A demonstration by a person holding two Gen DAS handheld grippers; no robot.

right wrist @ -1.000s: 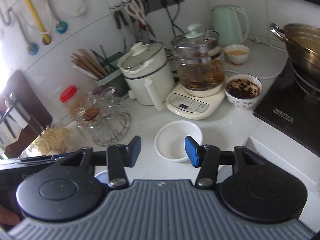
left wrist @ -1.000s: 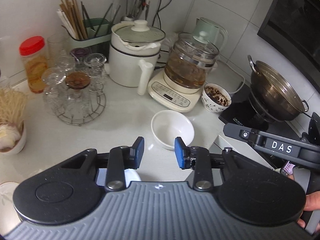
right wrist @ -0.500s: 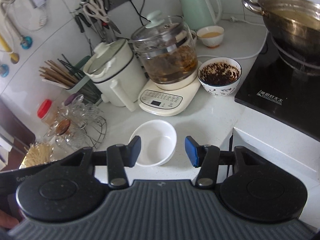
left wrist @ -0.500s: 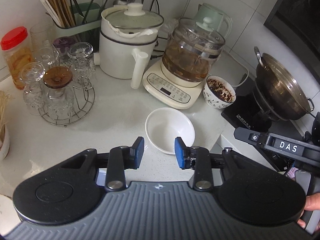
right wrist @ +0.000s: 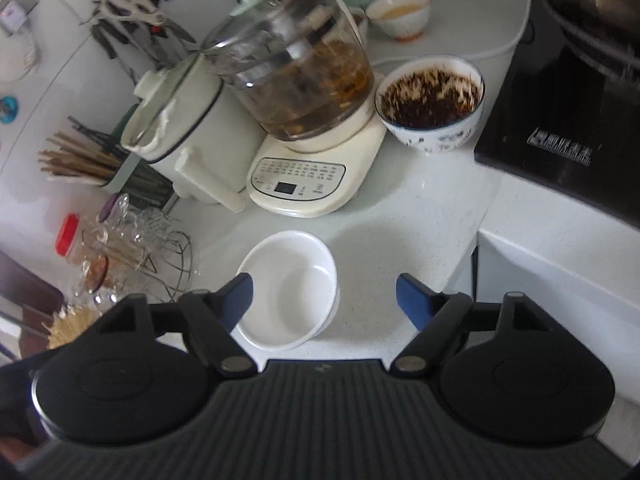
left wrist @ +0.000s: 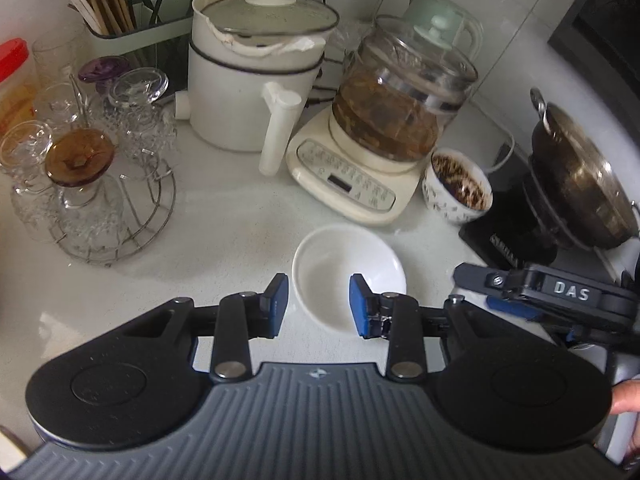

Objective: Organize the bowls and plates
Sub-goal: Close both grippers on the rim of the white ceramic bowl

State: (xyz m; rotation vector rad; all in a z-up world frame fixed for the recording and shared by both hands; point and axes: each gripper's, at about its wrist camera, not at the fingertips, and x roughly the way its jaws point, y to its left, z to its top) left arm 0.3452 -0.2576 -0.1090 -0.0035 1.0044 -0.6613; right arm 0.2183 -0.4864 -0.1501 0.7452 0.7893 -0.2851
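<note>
Left gripper (left wrist: 318, 305): fingers (left wrist: 275, 305) partly apart, grasping nothing; white bowl (left wrist: 349, 276) on the counter (left wrist: 224, 240) lies just beyond and between them, its near rim behind the right fingertip; no contact seen. Right gripper (right wrist: 325, 300): fingers (right wrist: 414, 300) spreading wider, nothing gripped; same bowl (right wrist: 288, 288) sits nearer its left finger, well clear of the right one. Beyond the fingers: glass kettle (left wrist: 400, 100) on its base; patterned bowl (right wrist: 430, 104) of dark contents to the right; white pot (left wrist: 248, 76) to the left.
</note>
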